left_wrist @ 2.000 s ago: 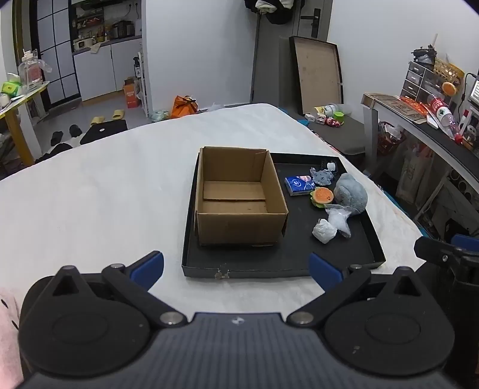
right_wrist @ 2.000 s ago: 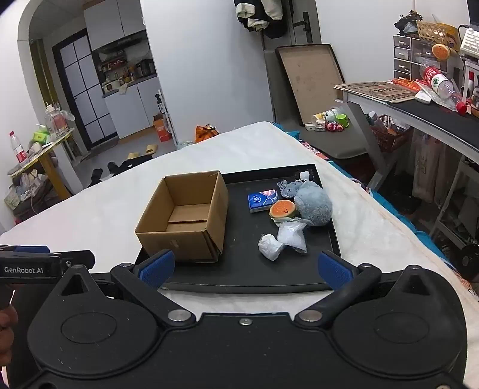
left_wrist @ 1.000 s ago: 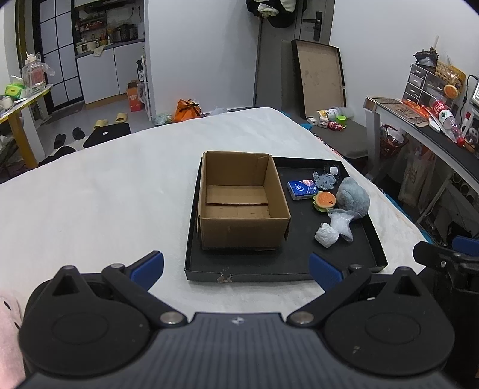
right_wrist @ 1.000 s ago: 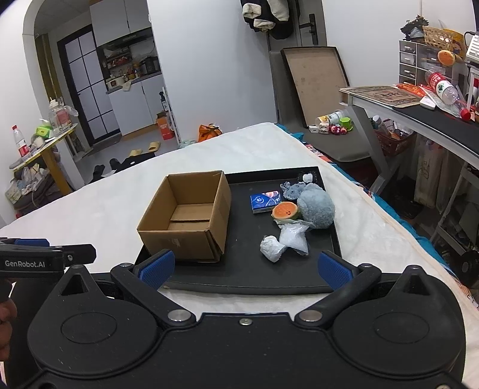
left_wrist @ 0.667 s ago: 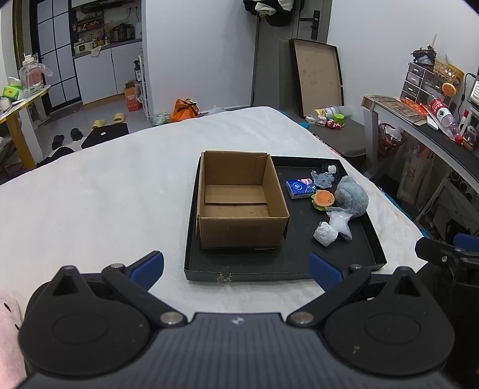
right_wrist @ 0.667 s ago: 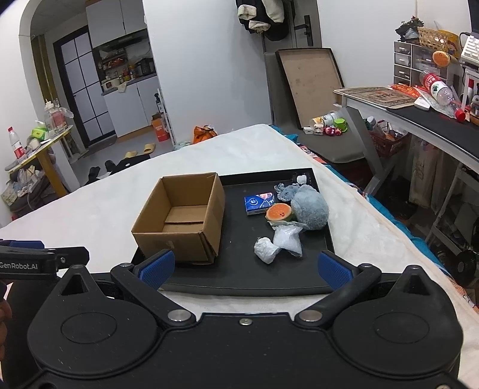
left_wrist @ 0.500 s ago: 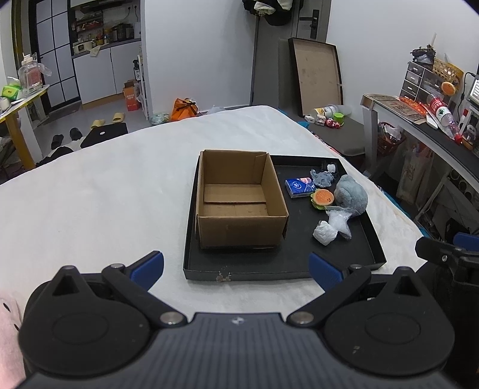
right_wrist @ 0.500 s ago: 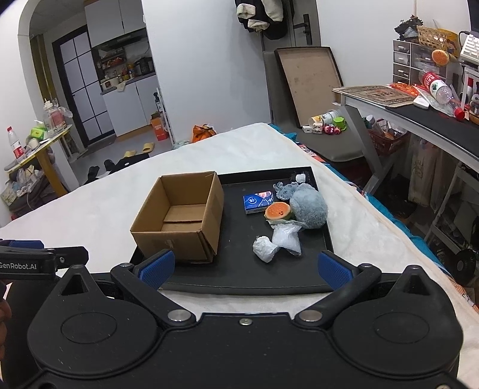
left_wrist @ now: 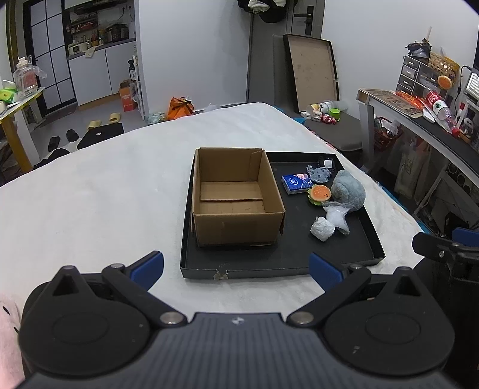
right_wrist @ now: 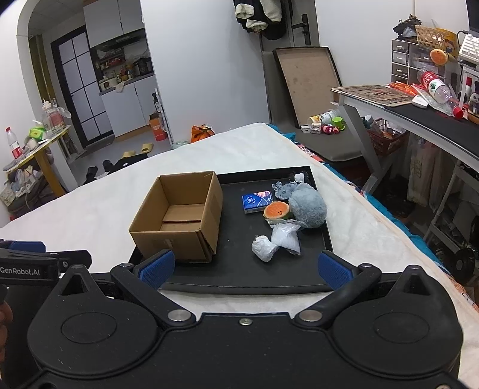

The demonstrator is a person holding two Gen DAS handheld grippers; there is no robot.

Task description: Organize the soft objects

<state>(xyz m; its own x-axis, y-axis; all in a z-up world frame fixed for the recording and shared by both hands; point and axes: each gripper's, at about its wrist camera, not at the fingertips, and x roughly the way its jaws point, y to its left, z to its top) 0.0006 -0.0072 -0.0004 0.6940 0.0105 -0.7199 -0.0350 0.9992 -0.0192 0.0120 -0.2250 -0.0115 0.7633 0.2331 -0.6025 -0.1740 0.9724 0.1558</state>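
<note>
Both the left gripper (left_wrist: 236, 266) and right gripper (right_wrist: 245, 267) hover spread wide and empty at the near edge of the black tray (right_wrist: 239, 278). The small crumpled white wad (right_wrist: 264, 248) and clear plastic bag (right_wrist: 284, 236) look feather-light and squishy, so pinch mid-bunch. Farther right, the fuzzy grey plush ball (right_wrist: 308, 206) probably compresses lots, so grab across its middle; the open brown cardboard box (right_wrist: 179, 221) sits left, empty.

1. A lived-in home: a bed (left_wrist: 104, 194) under a white blanket fills the middle of the room
2. Slippers (right_wrist: 137, 151) lie on the floor by a doorway to a small kitchen with white cabinets (right_wrist: 125, 104)
3. Jackets (right_wrist: 257, 15) hang on the door, and a cluttered desk (right_wrist: 434, 119) with small drawers (right_wrist: 402, 61) stands along the wall
</note>
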